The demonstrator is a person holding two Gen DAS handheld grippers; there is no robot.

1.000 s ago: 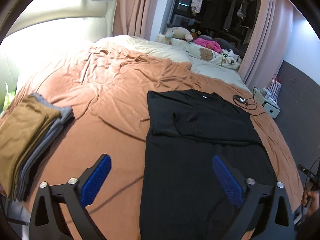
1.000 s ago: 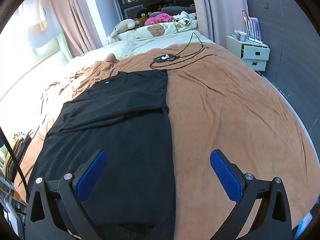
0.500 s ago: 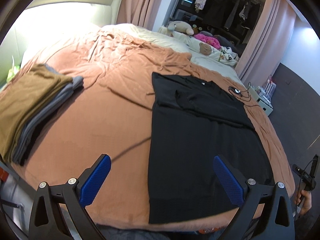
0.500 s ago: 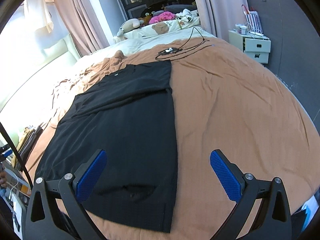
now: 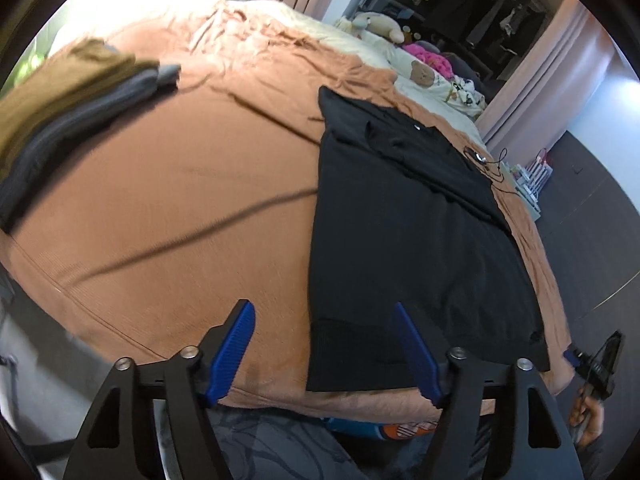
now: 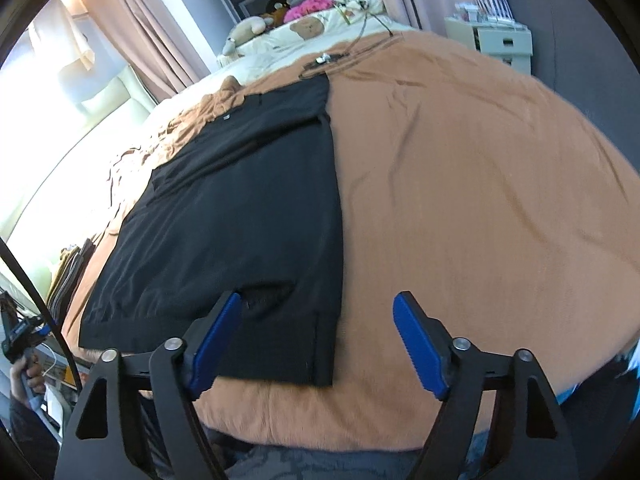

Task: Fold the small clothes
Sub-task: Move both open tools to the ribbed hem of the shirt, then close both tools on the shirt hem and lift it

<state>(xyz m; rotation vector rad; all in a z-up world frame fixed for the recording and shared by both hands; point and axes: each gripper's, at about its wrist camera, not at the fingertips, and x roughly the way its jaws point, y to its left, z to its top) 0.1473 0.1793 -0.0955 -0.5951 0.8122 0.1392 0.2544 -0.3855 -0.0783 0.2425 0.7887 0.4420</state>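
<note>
Bed: orange-brown blanket (image 5: 180, 200) covers it; cream bedding and soft toys at the far end.
Black shirt (image 5: 420, 240): flat on the blanket, sleeves folded in, hem at the near edge.
Folded stack (image 5: 60, 100): far left.
Writing: none legible.
Left gripper (image 5: 324, 350): closing over the shirt's near left corner, not gripping.
Right gripper (image 6: 318, 340): closing over the near right corner, not gripping.
</note>
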